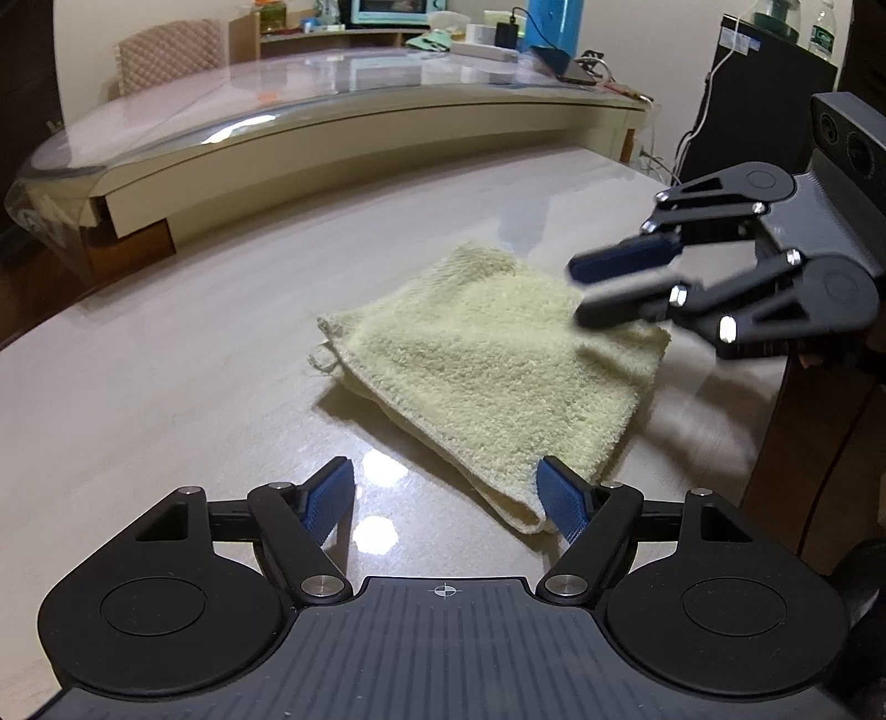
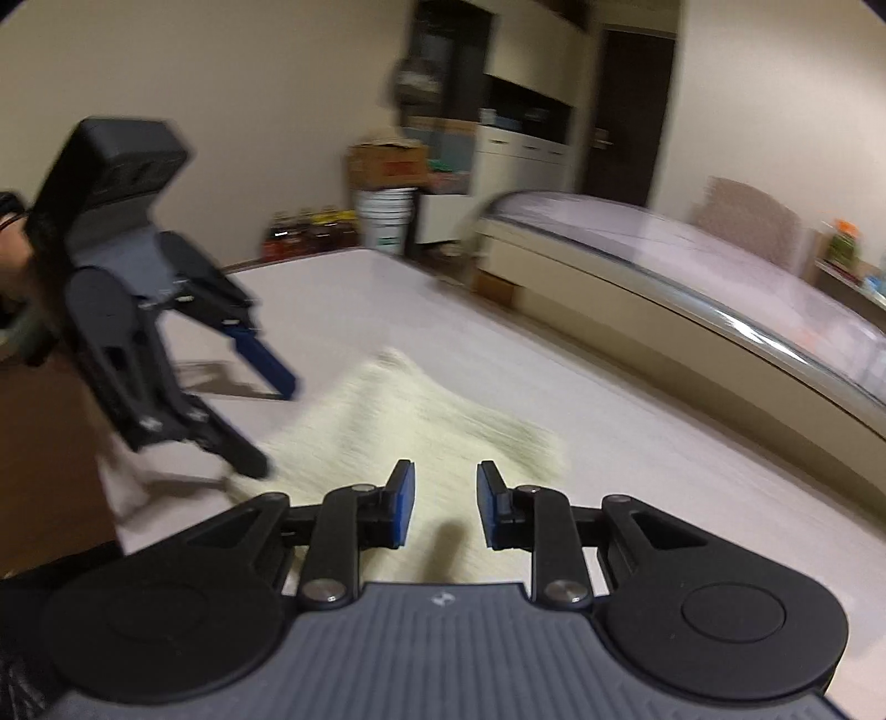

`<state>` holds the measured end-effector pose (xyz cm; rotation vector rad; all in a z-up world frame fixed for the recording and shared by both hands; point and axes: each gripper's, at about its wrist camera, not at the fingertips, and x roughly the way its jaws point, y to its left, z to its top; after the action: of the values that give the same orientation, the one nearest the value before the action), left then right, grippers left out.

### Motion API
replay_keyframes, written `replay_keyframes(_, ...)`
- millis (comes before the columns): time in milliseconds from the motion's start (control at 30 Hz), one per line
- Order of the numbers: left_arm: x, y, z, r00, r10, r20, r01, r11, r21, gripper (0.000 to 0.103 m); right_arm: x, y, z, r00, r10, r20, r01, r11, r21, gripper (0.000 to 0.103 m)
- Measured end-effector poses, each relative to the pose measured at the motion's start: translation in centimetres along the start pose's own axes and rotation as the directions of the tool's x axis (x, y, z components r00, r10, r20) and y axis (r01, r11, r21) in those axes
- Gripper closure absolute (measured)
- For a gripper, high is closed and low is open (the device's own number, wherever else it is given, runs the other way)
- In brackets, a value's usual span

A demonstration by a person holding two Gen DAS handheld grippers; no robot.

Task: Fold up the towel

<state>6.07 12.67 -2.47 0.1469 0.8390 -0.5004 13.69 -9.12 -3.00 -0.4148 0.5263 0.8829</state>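
A pale yellow towel (image 1: 487,354) lies folded into a thick square on the light table (image 1: 166,387). My left gripper (image 1: 446,498) is open just in front of it, low over the table, and its right pad (image 1: 559,504) sits beside the towel's near folded corner. My right gripper (image 1: 576,293) hovers over the towel's far right corner, its jaws a little apart and empty. In the blurred right wrist view the right gripper (image 2: 446,504) is open above the towel (image 2: 443,421), with the left gripper (image 2: 271,426) open at the towel's left edge.
A second, glass-topped table (image 1: 332,127) stands behind, with a padded chair (image 1: 171,52) and clutter at its far end. A black cabinet (image 1: 747,99) is at the back right. The table's right edge (image 1: 775,387) drops off close to the towel. Boxes and a bucket (image 2: 385,216) stand on the floor.
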Motion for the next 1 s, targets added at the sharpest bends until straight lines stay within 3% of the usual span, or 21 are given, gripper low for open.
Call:
replay_keyframes(100,0.0,-0.1,0.0,1.000,0.000,0.006,0.000,1.000,-0.003,0.025,1.6,0.5,0.4,0.999,0.034,-0.029,-0.035,0.999,-0.023,0.085)
replay_keyframes(267,-0.2,-0.1,-0.2,1.000,0.003,0.019,-0.003,1.000,-0.010,0.025,3.0,0.6,1.1,0.996,0.074,-0.057,-0.076,0.996,-0.047,0.085)
replay_keyframes(433,-0.1,-0.2,-0.3,1.000,0.004,0.024,-0.003,1.000,-0.009,0.024,2.7,-0.2,3.3,0.997,0.078,0.005,-0.078,0.996,-0.033,0.085)
replay_keyframes(633,-0.1,-0.3,-0.3,1.000,0.004,0.029,-0.004,1.000,-0.012,0.024,7.5,0.4,4.7,0.993,0.079,-0.084,-0.087,0.991,-0.097,0.085)
replay_keyframes(767,-0.1,-0.2,-0.4,0.999,0.002,0.036,-0.001,1.000,-0.017,0.024,6.8,-0.9,4.7,0.993,0.108,-0.056,-0.109,0.994,-0.024,0.085)
replay_keyframes(867,-0.1,-0.2,-0.4,0.999,0.000,0.039,0.000,1.000,-0.018,0.023,4.9,-3.4,4.3,1.000,0.021,-0.015,-0.021,0.999,0.033,0.085)
replay_keyframes(1000,0.0,-0.1,-0.4,0.999,-0.003,0.036,0.003,1.000,-0.012,0.023,3.9,-6.6,2.8,0.998,-0.045,-0.045,0.049,0.993,0.108,0.085)
